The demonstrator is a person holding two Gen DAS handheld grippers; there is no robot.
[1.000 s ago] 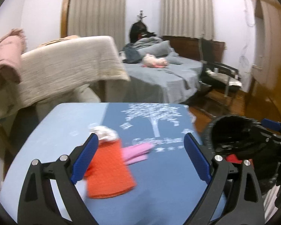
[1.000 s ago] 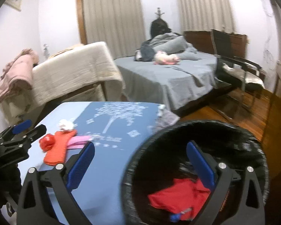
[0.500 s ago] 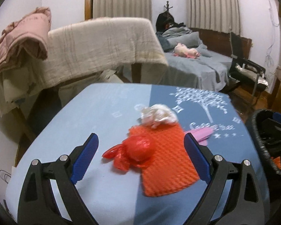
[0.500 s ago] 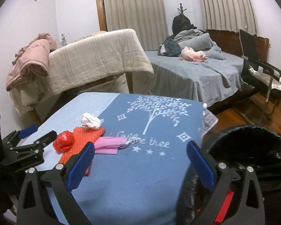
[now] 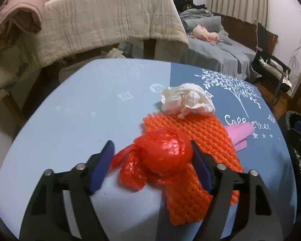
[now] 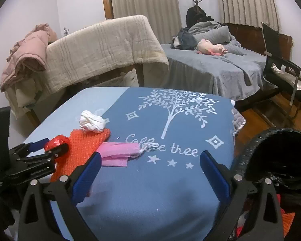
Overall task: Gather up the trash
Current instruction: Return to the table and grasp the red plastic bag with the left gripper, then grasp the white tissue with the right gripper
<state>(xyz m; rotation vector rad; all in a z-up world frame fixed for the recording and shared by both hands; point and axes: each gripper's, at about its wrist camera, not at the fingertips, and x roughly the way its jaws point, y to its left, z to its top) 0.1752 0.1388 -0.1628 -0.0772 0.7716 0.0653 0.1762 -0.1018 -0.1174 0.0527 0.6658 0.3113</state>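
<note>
Left tool (image 5: 151,158) closing around red plastic wad (image 5: 164,156) at 6 o'clock on the surface (image 5: 74,108); right pad touches, left not. Orange foam net (image 5: 200,140) underneath, white tissue (image 5: 187,100) at 12, pink mask (image 6: 118,150) at 3. Right tool (image 6: 150,172) wide open, empty, beside black bin (image 6: 271,160).

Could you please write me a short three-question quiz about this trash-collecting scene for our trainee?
1. True or false: the crumpled white tissue lies at the far edge of the orange foam net.
2. Which item sits between the fingers of the left tool? A) pink face mask B) red plastic bag C) white tissue
3. Fill in: the black-lined trash bin stands on the ____ side of the table, seen from the right wrist view.

Key: 1 true; 2 B; 3 right.
</note>
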